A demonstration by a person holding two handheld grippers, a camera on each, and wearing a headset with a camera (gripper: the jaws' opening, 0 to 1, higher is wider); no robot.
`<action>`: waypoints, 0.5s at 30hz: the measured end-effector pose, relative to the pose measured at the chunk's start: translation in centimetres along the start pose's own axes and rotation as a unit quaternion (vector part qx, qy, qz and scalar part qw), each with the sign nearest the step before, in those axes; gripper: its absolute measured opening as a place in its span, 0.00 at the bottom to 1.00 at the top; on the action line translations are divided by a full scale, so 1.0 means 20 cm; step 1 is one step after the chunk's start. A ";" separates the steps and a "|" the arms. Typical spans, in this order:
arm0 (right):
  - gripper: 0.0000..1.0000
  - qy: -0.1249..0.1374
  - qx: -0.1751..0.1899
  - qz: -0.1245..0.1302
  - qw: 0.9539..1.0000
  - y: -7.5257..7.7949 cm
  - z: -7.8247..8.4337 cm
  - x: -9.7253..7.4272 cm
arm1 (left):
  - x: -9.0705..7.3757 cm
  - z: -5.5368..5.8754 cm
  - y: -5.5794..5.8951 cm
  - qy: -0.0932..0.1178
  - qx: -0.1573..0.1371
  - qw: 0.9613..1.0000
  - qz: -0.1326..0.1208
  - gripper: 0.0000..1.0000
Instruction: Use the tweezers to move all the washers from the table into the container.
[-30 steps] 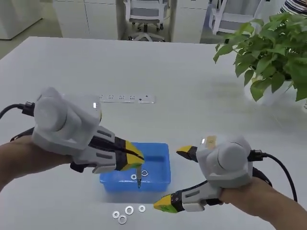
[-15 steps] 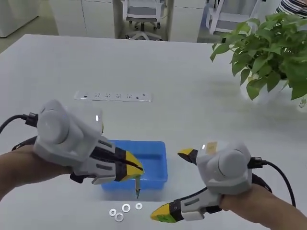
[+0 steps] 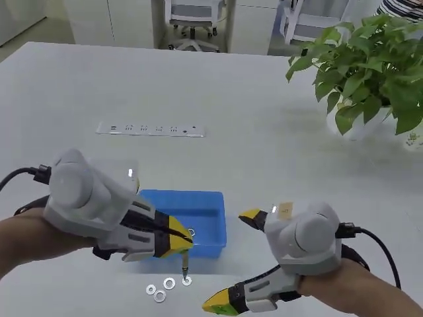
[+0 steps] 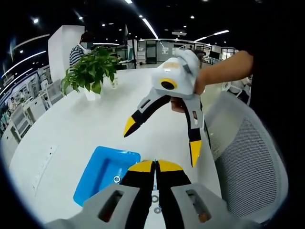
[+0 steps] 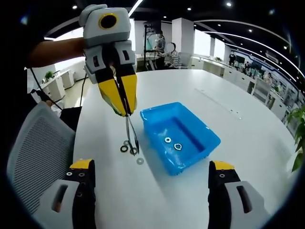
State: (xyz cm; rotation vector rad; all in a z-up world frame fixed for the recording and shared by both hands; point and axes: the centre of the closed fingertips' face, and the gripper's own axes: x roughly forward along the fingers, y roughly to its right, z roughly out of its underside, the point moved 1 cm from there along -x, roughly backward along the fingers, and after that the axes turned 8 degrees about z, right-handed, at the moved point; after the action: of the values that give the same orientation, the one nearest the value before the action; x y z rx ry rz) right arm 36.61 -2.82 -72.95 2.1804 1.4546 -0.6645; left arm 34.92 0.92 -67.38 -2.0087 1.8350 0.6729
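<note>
My left gripper (image 3: 177, 242) is shut on thin metal tweezers (image 3: 184, 263), which point down at the table just in front of the blue container (image 3: 206, 203). The tweezer tips (image 5: 134, 151) rest at one of several small washers (image 5: 124, 148) lying loose on the white table. Whether a washer is pinched I cannot tell. Two washers (image 5: 172, 143) lie inside the container (image 5: 200, 133). My right gripper (image 3: 234, 261) hovers to the right of the container, jaws wide open and empty. It also appears open in the left gripper view, as the right gripper (image 4: 162, 143).
A white power strip (image 3: 151, 129) lies farther back on the table. A potted green plant (image 3: 370, 66) stands at the far right. Office chairs (image 3: 192, 16) sit beyond the table's far edge. A mesh chair (image 4: 252, 157) is close behind me.
The left gripper has carried the tweezers from inside the container, over its near wall, down to the loose washers on the table. The right gripper has stayed open beside the container.
</note>
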 end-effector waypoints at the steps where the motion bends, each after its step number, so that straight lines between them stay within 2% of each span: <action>1: 0.99 0.000 -0.001 0.000 1.000 0.00 0.00 0.00 | 0.00 0.00 0.00 -0.001 0.001 1.000 0.001 0.05; 8: 0.95 0.001 -0.006 -0.004 1.000 -0.02 0.01 0.00 | 0.03 0.04 0.01 -0.002 -0.002 1.000 0.006 0.05; 15: 0.96 -0.003 -0.004 -0.007 1.000 -0.03 0.02 0.00 | 0.05 0.06 0.00 -0.006 0.001 1.000 0.010 0.05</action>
State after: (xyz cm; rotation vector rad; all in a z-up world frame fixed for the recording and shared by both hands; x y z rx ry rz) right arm 35.95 -2.74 -73.37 2.1628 1.4692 -0.6676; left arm 34.81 0.74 -68.87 -1.9824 1.8507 0.6884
